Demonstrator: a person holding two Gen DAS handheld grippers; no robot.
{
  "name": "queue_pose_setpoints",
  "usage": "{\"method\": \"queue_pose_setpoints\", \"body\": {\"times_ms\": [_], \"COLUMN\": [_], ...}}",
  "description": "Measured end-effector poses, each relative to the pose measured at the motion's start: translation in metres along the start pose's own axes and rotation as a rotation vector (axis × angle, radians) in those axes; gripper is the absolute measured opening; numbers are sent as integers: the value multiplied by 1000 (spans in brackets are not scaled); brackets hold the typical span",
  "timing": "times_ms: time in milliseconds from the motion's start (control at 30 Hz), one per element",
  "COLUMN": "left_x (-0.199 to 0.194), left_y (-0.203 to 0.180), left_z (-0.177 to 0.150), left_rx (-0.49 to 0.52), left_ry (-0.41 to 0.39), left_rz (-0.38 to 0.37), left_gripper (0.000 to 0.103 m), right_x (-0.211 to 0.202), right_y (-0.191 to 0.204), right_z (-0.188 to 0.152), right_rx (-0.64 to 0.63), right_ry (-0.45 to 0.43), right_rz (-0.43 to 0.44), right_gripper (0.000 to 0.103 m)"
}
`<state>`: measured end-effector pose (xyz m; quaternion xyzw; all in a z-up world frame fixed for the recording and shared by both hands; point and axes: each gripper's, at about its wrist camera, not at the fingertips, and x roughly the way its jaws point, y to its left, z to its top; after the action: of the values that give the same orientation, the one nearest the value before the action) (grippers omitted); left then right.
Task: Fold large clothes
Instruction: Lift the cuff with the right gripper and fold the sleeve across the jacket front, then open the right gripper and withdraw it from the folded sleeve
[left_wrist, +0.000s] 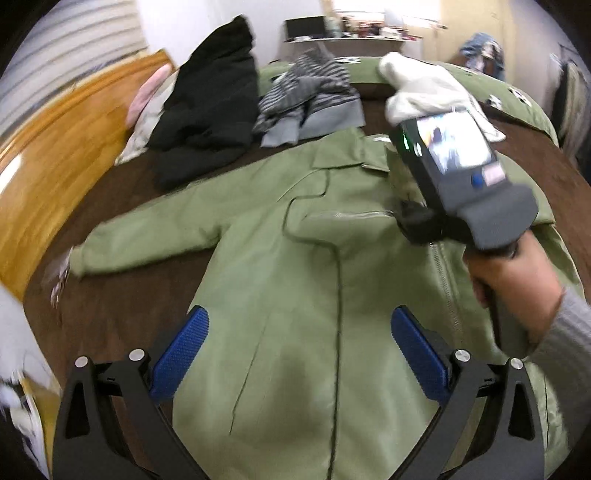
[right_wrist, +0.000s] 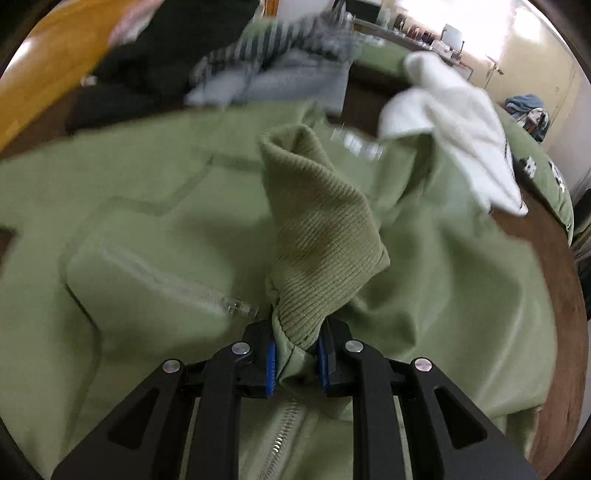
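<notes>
In the left wrist view, the green jacket (left_wrist: 295, 266) lies spread front-up on the brown bed (left_wrist: 122, 310). The left gripper (left_wrist: 300, 345) hangs over the jacket's lower part, jaws wide apart and empty. Beyond the jacket's collar sit a black garment (left_wrist: 210, 110) and a striped sweater (left_wrist: 310, 92).

In the right wrist view, the right gripper (right_wrist: 295, 360) is clamped on the jacket's ribbed cuff (right_wrist: 321, 229), above the jacket's zipper (right_wrist: 282, 435). A white cloth (right_wrist: 458, 125) lies beyond the jacket.

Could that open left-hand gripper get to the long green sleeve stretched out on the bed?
Probably yes: the left gripper hangs open above the green padded jacket, and nothing lies across its outstretched sleeve.
</notes>
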<state>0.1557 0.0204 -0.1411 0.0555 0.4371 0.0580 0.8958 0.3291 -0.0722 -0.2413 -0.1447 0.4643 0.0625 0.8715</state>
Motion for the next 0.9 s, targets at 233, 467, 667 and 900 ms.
{"method": "queue_pose_setpoints", "body": {"times_ms": [233,467,667,900], "left_x": [3,-15,-29,-26], "left_y": [19,21,-5,-73], "left_z": [-7,-1,14,58], "left_rx": [-44,-40,9,119], "left_ry": [30,-4,-61,-175], "left_rz": [29,25,-31,-156], "left_gripper": [97,97,97,97], "right_x": [-4,-52,-100,-83], "right_y": [-6,-45,-112,-191], "right_z": [2,4,12,-5], "right_rx": [47,113,207,246], "right_ry": [3,-144,-212,-154], "right_rz": [65,180,198,74], "right_gripper": [28,88,93,94]}}
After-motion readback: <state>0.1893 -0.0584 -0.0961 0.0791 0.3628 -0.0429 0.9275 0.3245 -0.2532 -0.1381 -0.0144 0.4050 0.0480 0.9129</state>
